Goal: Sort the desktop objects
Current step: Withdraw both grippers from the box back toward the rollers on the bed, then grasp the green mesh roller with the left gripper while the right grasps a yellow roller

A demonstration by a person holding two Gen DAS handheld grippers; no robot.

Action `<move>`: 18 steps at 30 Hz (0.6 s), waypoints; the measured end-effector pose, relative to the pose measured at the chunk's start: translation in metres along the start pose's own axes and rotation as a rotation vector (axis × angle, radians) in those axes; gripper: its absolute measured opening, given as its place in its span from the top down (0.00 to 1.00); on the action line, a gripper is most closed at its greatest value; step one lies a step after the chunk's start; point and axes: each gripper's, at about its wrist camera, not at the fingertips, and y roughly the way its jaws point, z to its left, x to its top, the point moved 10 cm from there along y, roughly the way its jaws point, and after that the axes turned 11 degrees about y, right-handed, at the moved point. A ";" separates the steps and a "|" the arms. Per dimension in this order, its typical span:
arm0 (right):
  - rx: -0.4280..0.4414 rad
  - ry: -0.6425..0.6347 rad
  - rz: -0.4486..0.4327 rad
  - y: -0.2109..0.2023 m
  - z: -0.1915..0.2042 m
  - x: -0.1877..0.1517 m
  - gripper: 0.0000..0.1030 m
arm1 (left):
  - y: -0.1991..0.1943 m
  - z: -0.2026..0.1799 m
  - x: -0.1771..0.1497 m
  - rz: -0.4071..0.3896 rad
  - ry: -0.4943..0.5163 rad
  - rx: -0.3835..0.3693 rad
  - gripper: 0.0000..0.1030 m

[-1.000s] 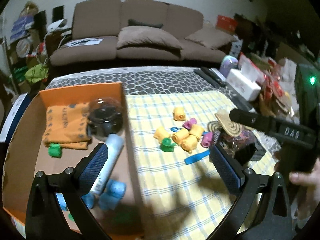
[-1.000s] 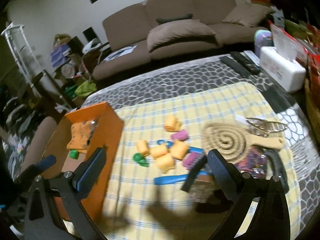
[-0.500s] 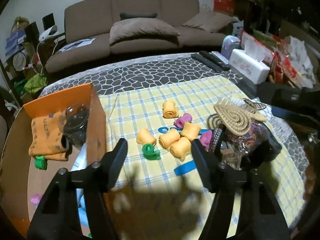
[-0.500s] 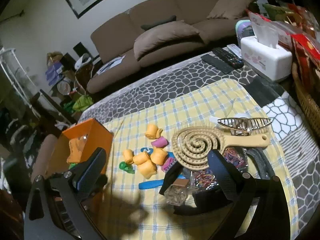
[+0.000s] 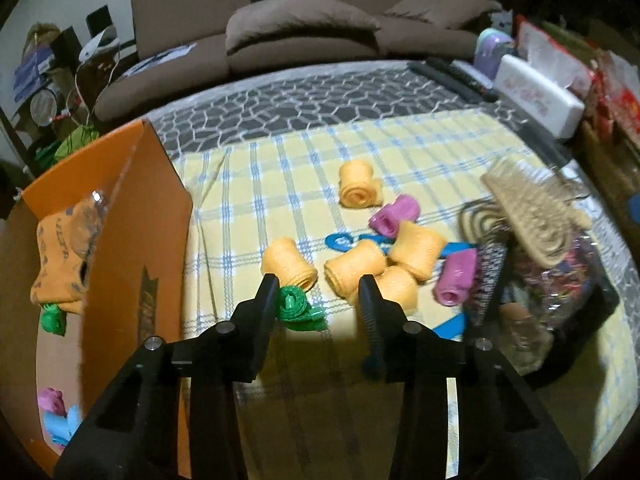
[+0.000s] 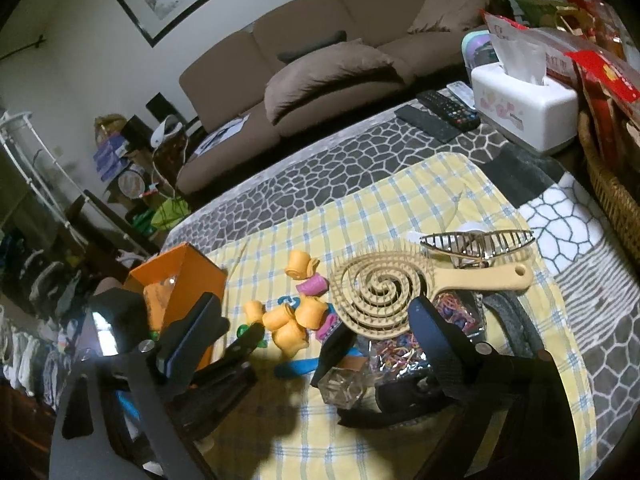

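Partly hidden green roll (image 5: 298, 305), blurred hairbrush (image 5: 532, 216)

Green roller (image 5: 297, 307) beside clustered orange rollers (image 5: 354, 270) on checked cloth (image 5: 420, 152)

Brush (image 5: 532, 216) blurred, box (image 5: 160, 216) cropped (left edge)

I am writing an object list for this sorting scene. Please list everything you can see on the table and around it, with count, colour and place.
hair rollers: five orange, two pink, clustered on the checked cloth
green roller: one, between the left fingers, untouched
orange box: one, left edge of the cloth
spiral hairbrush: one, beige, right of the rollers
claw clip: one, metallic, beyond the brush handle
tissue box: one, white, far right
sofa: one, brown, behind the table
left gripper: black, jaws closing
right gripper: black, jaws closing, nothing gripped
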 end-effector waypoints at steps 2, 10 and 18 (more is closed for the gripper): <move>0.002 -0.004 0.008 0.002 0.001 -0.002 0.15 | 0.003 0.002 0.002 -0.007 0.006 0.019 0.63; -0.003 -0.029 0.048 0.011 0.007 -0.011 0.32 | 0.004 0.015 -0.004 -0.034 -0.089 0.014 0.57; -0.005 -0.039 0.062 0.015 0.011 -0.016 0.32 | 0.020 0.010 -0.021 -0.002 -0.090 -0.001 0.50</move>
